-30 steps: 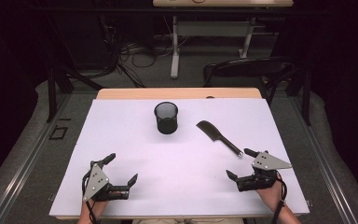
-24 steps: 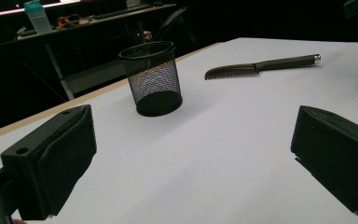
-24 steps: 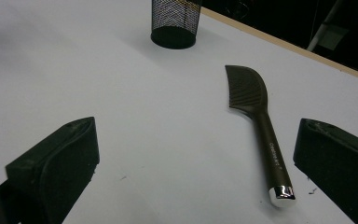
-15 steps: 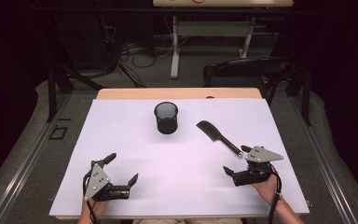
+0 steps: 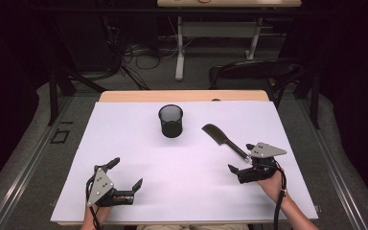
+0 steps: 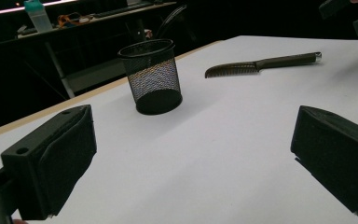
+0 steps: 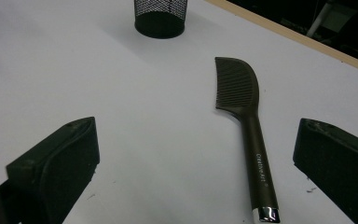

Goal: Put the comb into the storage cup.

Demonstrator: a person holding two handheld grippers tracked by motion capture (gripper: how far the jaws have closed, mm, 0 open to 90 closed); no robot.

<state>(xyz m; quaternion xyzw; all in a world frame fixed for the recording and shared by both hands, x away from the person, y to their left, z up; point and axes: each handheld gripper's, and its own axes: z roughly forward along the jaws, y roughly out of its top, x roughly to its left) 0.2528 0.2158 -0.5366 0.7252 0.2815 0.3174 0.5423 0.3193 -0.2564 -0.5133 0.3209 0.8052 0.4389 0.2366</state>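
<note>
**High view: right gripper at comb handle, nothing gripped**

My right gripper [image 5: 242, 158] sits near the table's right edge with jaws spread wide, around the handle end of the comb [image 5: 223, 138]; not touching it yet. In the right gripper view the comb [image 7: 248, 126] lies flat between the jaws, teeth end toward the far edge. Mesh cup [image 5: 171, 121] stands upright mid-table, nearer the far edge. Left gripper [image 5: 127, 173] spread too, empty, near the front-left corner.

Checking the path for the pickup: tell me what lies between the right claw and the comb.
Nothing: in the right gripper view the comb lies between the open right claw jaws on bare white table.
</note>
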